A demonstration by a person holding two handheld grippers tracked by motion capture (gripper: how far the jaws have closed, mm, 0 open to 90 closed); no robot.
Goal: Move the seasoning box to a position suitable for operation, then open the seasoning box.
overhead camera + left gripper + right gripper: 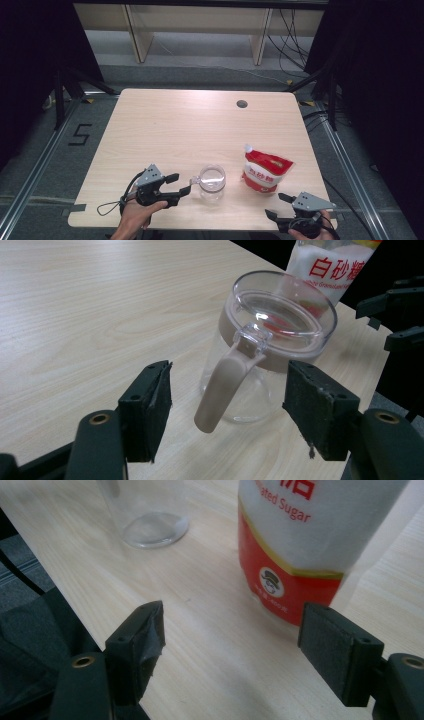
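1. A clear glass jug [212, 181] stands upright near the front edge of the table [165, 125], its beige handle [225, 385] pointing toward the person's left hand [137, 215].
2. Just to the jug's right, apart from it, a red-and-white sugar bag [264, 170] stands on its base, spout corner up and leaning slightly.
3. The left tongs [181, 184] are spread wide, and the left gripper view shows the handle lying between the two black pads [150, 405] without either touching it. The step in hand looks like the approach to grasp the jug by its handle.
4. The right tongs [276, 206] are also apart and empty, low at the table's front right corner. In the right gripper view they face the red lower band of the bag, which sits ahead of the pads rather than between them.
5. My reading: both grasps are being lined up, none made, so the work is at its start, likely pouring sugar into the jug.
6. The next move calls for closing the left tongs squarely on the handle's midsection. The handle is narrow and smooth, so an off-centre pinch could twist the jug.
7. The right tongs need to advance until the bag is between the pads, then squeeze gently, as the soft pouch may buckle.
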